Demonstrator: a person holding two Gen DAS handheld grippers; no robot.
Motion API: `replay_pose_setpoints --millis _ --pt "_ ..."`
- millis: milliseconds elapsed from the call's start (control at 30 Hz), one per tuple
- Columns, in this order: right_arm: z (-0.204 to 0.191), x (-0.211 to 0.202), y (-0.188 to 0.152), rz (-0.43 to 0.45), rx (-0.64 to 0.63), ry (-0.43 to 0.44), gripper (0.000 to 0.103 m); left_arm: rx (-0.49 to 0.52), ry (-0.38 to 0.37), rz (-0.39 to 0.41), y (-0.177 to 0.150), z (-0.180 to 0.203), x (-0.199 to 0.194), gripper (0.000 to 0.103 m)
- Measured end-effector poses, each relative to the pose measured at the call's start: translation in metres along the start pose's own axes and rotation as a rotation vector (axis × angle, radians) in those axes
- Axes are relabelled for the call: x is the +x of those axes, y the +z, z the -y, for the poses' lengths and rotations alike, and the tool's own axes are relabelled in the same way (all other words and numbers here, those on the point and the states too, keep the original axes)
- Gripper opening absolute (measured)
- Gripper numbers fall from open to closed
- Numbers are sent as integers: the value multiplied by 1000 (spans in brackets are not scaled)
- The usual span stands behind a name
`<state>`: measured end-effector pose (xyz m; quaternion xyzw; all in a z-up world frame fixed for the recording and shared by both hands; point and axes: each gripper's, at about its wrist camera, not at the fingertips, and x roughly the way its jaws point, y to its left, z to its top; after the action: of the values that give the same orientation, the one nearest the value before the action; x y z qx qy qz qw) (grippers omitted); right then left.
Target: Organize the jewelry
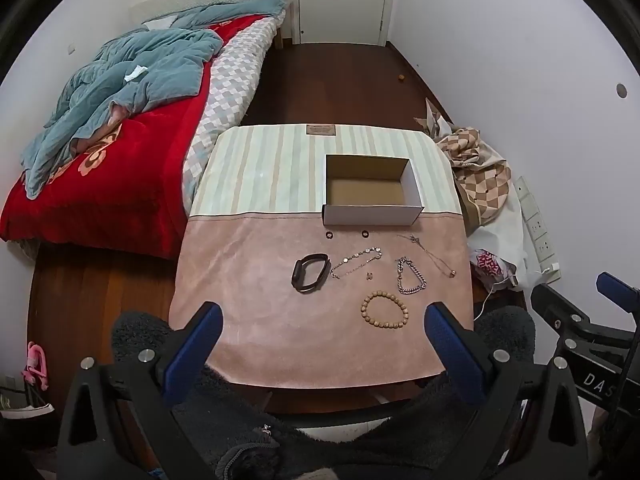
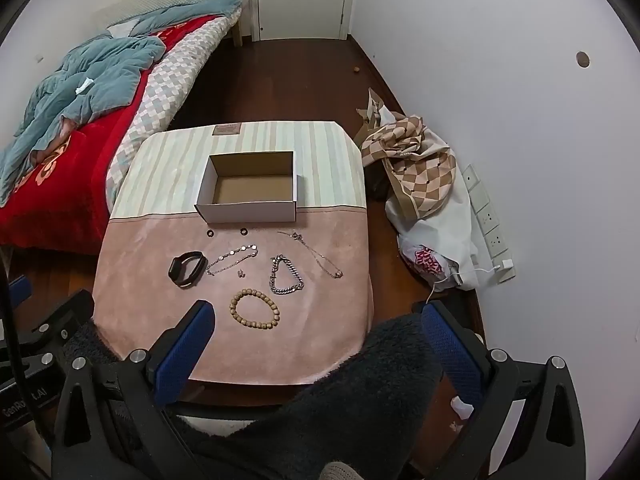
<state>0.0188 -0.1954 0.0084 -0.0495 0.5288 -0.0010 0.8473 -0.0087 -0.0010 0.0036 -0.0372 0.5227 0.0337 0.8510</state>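
Left gripper (image 1: 325,322), right gripper (image 2: 316,320): black frames, blue ribbed pads, silver screws, white lettering. Dark fleece clothing (image 2: 360,392) with zip.

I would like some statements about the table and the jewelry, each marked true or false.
1. The cardboard box is empty. True.
2. The wooden bead bracelet lies inside the box. False: it lies on the pink cloth, nearest the camera.
3. The black wristband is the leftmost piece. True.
4. The left gripper holds the silver chain bracelet. False: it is open and holds nothing.
5. Two small black rings lie just before the box. True.
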Motion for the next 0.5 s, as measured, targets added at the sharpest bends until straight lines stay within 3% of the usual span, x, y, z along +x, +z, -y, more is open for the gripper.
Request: replay_pose_setpoints --millis 500 --pt "3 -3 -1 -1 2 -2 103 1 -2 -2 -3 0 2 103"
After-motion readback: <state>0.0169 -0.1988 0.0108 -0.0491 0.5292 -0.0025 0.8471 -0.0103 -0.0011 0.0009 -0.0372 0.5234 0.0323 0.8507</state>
